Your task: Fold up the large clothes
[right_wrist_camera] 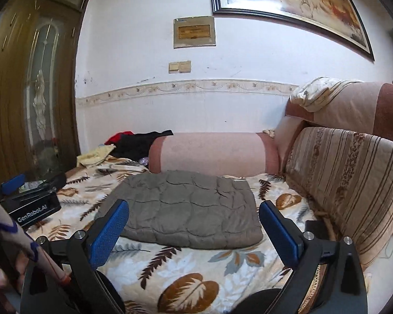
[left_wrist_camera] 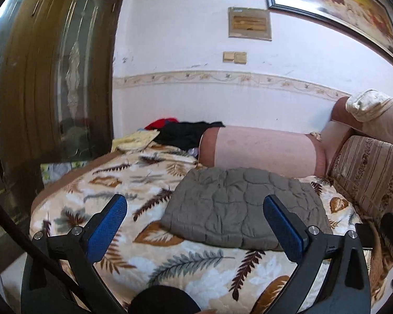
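A grey quilted garment [left_wrist_camera: 245, 206] lies folded in a flat rectangle on the leaf-patterned bedspread [left_wrist_camera: 133, 172]; it also shows in the right wrist view [right_wrist_camera: 188, 206]. My left gripper [left_wrist_camera: 195, 225] is open and empty, held above the bed in front of the garment. My right gripper [right_wrist_camera: 194, 229] is open and empty, also in front of the garment and apart from it. The left gripper's body [right_wrist_camera: 31, 204] shows at the left of the right wrist view.
A pink bolster [right_wrist_camera: 212, 153] lies behind the garment against the wall. A striped cushion [right_wrist_camera: 345, 180] and a stack of bedding [right_wrist_camera: 353, 104] stand at the right. Black, red and yellow clothes [left_wrist_camera: 180, 133] are piled at the far left. A wooden wardrobe [left_wrist_camera: 47, 78] stands at the left.
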A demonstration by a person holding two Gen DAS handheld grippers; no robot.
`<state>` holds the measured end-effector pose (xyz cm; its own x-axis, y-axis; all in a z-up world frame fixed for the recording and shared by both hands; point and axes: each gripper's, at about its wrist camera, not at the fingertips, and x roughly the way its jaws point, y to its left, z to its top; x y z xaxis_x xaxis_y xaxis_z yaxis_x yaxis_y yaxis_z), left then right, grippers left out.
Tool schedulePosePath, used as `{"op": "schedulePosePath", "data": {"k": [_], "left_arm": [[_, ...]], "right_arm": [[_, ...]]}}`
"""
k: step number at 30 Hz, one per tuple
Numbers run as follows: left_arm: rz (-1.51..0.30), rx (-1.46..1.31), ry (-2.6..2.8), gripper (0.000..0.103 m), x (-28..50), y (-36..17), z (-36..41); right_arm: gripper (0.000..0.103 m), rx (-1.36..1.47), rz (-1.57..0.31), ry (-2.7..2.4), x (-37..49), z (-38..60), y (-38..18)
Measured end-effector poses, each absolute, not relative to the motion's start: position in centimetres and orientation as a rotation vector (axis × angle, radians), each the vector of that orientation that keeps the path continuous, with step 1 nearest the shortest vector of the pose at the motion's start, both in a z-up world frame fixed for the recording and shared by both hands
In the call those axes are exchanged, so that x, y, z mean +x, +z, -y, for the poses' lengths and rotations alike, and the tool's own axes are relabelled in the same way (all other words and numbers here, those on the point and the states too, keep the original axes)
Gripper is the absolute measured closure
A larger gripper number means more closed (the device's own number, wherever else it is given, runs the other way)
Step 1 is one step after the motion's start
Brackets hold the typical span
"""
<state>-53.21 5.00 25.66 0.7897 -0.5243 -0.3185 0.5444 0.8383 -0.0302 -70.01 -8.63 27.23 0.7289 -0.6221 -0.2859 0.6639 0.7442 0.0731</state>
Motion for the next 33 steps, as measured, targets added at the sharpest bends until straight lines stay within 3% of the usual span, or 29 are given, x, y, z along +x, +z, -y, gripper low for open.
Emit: {"op": "schedulePosePath", "data": {"k": [15,33], "left_arm": [[-0.472,0.219,-0.559,0.000,-51.2,22.0,-1.1],[-0.551,0.375,-0.517,0.000,-48.9,17.3,1.1]], "right_arm": [[0.001,0.196,-0.259,-0.749,-68.4,10.6,25.1],[0.001,0.195,-0.429,-0.738,-63.3,12.5,20.9]]}}
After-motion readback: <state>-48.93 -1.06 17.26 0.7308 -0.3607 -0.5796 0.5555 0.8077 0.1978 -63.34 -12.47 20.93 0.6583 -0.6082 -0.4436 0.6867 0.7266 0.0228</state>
